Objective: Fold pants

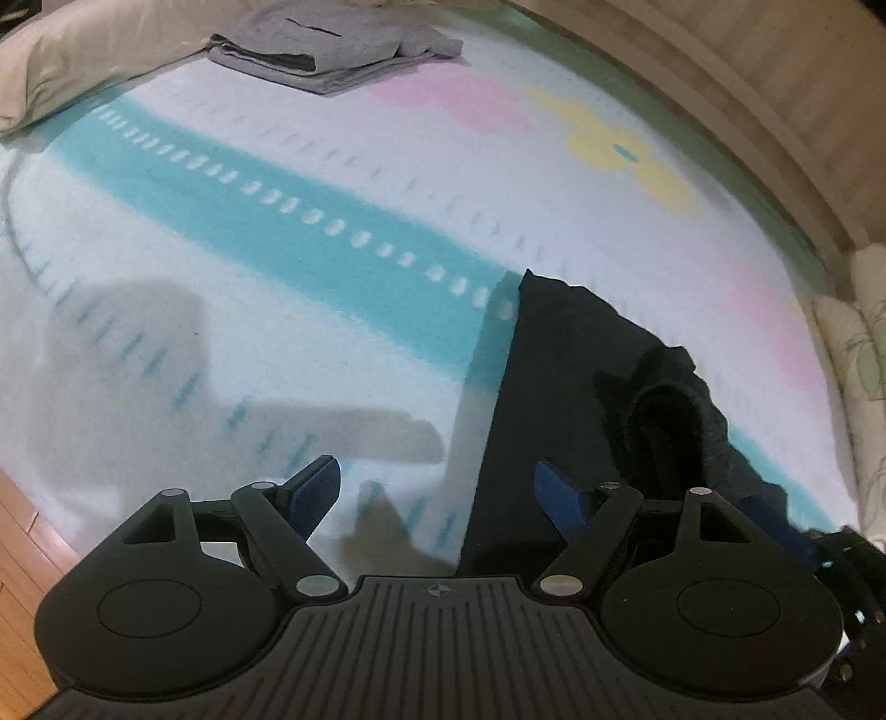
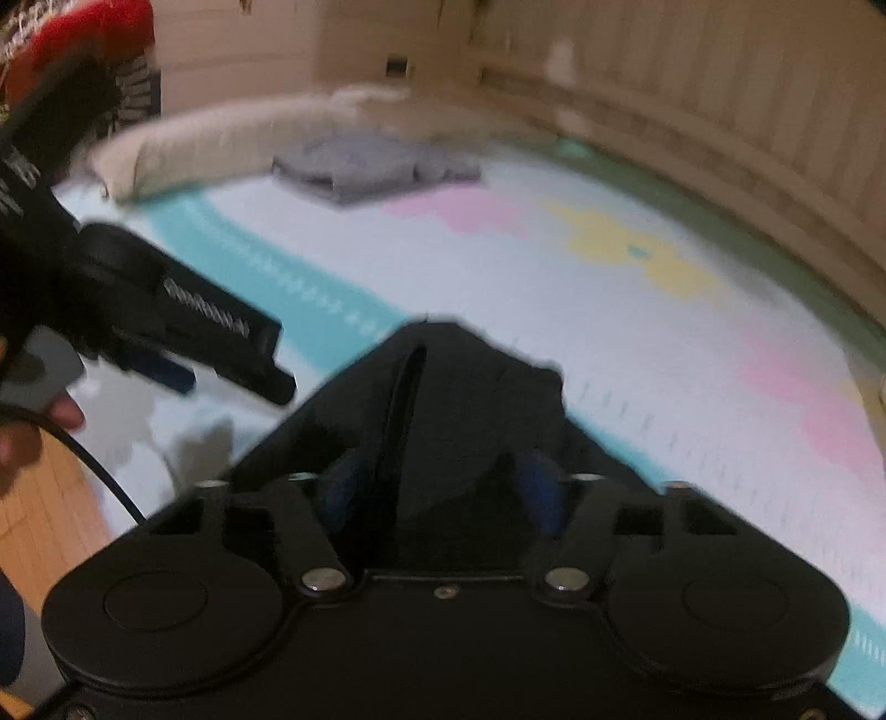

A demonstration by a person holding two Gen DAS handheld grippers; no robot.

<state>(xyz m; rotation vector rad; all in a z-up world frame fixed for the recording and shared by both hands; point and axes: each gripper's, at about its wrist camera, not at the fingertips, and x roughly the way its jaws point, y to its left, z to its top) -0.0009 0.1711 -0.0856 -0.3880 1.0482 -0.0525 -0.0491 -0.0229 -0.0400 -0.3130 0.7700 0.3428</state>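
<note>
Dark pants [image 1: 559, 399] lie bunched on the white sheet with teal, pink and yellow patches [image 1: 332, 183]. My left gripper [image 1: 437, 490] is open and empty; its right blue pad [image 1: 559, 495] is over the pants' left edge, its left pad over bare sheet. In the right wrist view the pants [image 2: 443, 399] fill the space between the wide-apart fingers of my right gripper [image 2: 443, 493], which is open. The left gripper also shows there [image 2: 183, 327], at the left above the sheet. The image is blurred.
A folded grey garment [image 1: 332, 50] lies at the far end of the bed next to a beige pillow [image 1: 72, 61]. A wooden bed frame [image 1: 775, 111] runs along the right. Wooden floor [image 1: 16, 531] shows at the near left.
</note>
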